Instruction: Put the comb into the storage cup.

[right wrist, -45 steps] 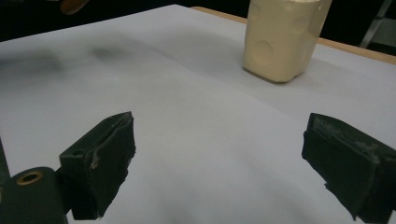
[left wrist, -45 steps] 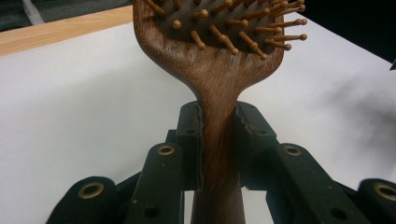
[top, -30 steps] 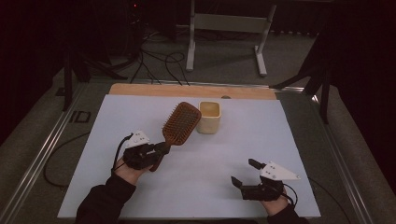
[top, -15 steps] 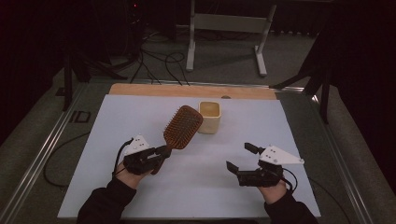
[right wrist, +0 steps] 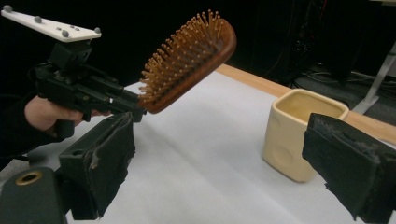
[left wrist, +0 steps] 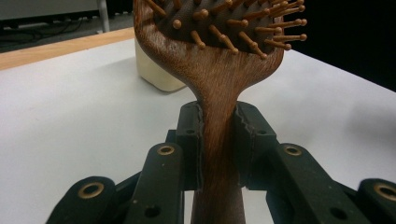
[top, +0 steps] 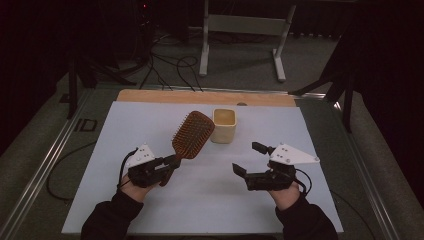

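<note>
With its handle clamped in the left gripper (top: 169, 167), the hairbrush (top: 192, 134) angles toward 1 o'clock beside the cup (top: 223, 125), likely to go in; the right gripper (top: 248, 157) gapes empty.

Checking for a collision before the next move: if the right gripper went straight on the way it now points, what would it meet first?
Probably nothing at once: between the open jaws of the right gripper lies bare white table sheet. The cream square cup sits right of that line, the brown wooden hairbrush left and higher; depth is unclear.
</note>
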`<state>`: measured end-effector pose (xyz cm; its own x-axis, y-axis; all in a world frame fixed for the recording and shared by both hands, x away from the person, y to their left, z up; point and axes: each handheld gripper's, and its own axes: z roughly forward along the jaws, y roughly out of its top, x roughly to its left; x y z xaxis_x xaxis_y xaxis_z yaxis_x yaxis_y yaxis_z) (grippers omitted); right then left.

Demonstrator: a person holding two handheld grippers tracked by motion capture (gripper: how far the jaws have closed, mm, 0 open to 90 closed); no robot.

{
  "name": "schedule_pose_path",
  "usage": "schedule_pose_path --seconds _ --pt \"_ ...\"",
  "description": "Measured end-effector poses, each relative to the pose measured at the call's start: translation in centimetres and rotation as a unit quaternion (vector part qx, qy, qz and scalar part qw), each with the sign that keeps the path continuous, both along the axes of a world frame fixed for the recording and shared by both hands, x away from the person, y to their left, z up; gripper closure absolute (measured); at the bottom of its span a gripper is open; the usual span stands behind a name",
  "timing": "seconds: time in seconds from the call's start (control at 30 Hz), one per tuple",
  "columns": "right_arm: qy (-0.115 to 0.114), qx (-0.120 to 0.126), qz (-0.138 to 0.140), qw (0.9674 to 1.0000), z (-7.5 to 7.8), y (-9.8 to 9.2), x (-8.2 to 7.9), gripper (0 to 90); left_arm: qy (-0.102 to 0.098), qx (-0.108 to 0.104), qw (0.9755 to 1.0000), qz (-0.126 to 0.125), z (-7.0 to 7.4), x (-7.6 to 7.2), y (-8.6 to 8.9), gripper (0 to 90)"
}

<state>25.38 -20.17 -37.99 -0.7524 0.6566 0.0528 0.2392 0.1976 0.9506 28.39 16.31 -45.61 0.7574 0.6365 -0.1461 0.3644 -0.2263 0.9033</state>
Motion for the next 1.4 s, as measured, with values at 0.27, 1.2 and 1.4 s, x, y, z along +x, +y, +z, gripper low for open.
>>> schedule_pose_path --seconds 0.27,1.2,1.4 --pt "-0.007 -0.003 0.013 0.9999 2.0 1.9 1.2 9.3 0.003 0.005 1.0 -0.004 -0.3 -0.1 -0.3 74.1" --pt "0.069 0.099 -0.041 0.9919 2.8 6.1 5.9 8.9 -0.02 -0.018 0.9994 -0.023 0.1 -0.6 -0.2 74.1" --pt "0.125 0.135 -0.026 0.9827 1.7 7.0 7.0 8.9 -0.021 -0.027 0.9989 -0.031 -0.1 -0.6 -0.4 74.1"
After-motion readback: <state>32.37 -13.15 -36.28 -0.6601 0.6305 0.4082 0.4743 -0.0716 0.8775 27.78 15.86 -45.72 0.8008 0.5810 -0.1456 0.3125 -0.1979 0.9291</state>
